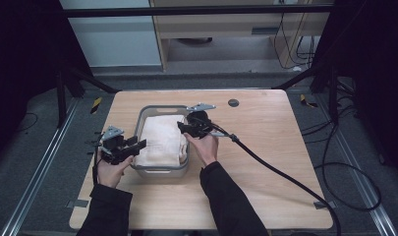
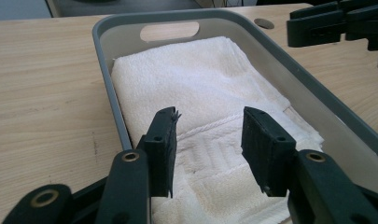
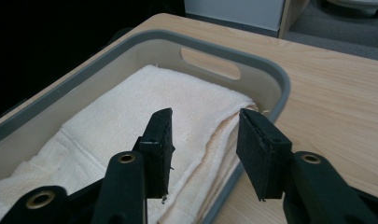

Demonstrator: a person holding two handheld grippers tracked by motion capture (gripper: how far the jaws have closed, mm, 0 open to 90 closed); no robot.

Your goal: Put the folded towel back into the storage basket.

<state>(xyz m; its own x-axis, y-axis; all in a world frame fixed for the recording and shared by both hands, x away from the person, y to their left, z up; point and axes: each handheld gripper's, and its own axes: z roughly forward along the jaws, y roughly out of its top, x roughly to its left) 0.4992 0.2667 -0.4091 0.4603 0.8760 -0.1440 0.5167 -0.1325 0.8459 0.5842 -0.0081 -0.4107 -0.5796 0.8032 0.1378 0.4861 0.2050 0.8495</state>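
A grey plastic basket (image 1: 146,112) with handle slots sits mid-table and holds a folded white towel (image 1: 160,140). My left gripper (image 1: 139,146) is open at the basket's left rim, its jaws hovering just above the near end of the towel (image 2: 200,74), nothing between them. My right gripper (image 1: 181,127) is open too, over the basket's right wall near the far end. Its jaws straddle the towel's edge (image 3: 130,107) and the grey rim (image 3: 275,74) without closing. From the left gripper (image 2: 209,114) the other gripper (image 2: 317,25) is seen at the upper right. The right gripper (image 3: 204,115) holds nothing.
The wooden table (image 1: 265,132) has bare surface right of and in front of the basket. A dark round grommet (image 1: 233,103) sits near the far edge. A thick black cable (image 1: 285,177) runs from the right gripper off the table's front right corner.
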